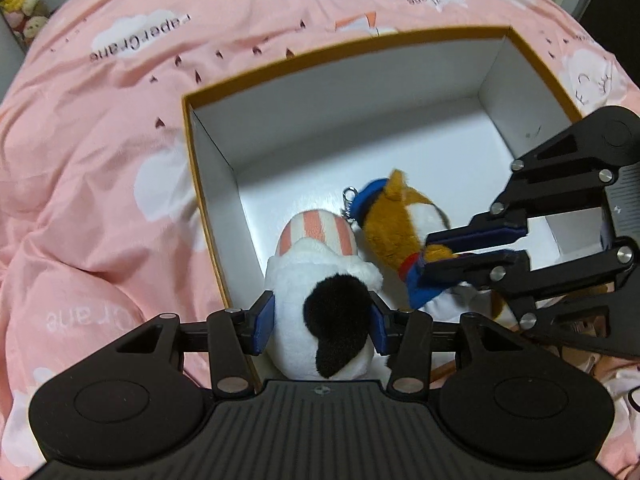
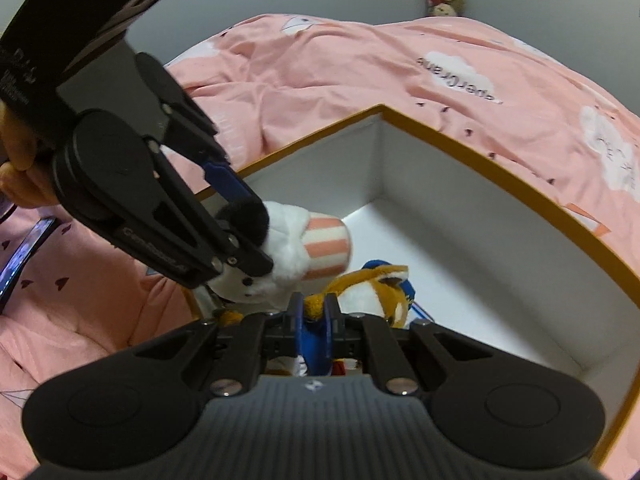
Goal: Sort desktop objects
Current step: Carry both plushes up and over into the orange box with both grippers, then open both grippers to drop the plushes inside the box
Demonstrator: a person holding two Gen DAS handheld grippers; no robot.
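Left claw [image 1: 322, 322] pinching white plush dog [image 1: 320, 300], right claw [image 2: 314, 316] clamping orange plush fox [image 2: 372, 292], both inside white box [image 1: 360, 120] on pink bed [image 1: 100, 160]

White plush [image 1: 320, 300] — black ear, pink-striped cap; orange-and-white fox [image 1: 400, 220], blue hat; white box [image 1: 360, 128] — mustard rim.

Box [image 1: 520, 92]: sits on the bedspread [image 1: 100, 160], which I see on every side of it.
Dog plush [image 1: 320, 280]: inside the box at its near left wall, between my left gripper [image 1: 322, 322] pads.
Fox plush [image 1: 396, 224]: inside the box, just right of the dog plush, touching it.
Right gripper [image 1: 476, 248]: reaches in from my right, closed on the fox plush.
Plush pile [image 1: 20, 4]: far behind the bedspread.
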